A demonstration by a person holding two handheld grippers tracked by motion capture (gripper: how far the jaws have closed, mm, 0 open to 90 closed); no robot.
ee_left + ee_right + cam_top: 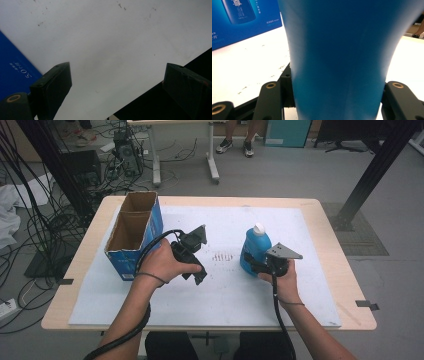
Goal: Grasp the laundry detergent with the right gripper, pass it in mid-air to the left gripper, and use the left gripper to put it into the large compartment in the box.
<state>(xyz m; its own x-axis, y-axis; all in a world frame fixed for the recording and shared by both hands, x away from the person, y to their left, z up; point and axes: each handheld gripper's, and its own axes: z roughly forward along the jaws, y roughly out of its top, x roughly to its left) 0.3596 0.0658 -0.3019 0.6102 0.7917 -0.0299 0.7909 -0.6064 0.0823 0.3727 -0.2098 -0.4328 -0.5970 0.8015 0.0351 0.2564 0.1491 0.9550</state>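
Right tongs [255,262] clamp the upright blue bottle [256,248]; left tongs [199,279] gape, seemingly empty

Even, diffuse room light from overhead; high view moderately bright, slightly soft. White sheet on the worktop [225,295] near glare beside the right gripper's fingers [270,100]. Blue bottle [337,62] between those fingers is too close, blurred. Left gripper's fingers [53,87] dark, underexposed; faint soft shadows between them.
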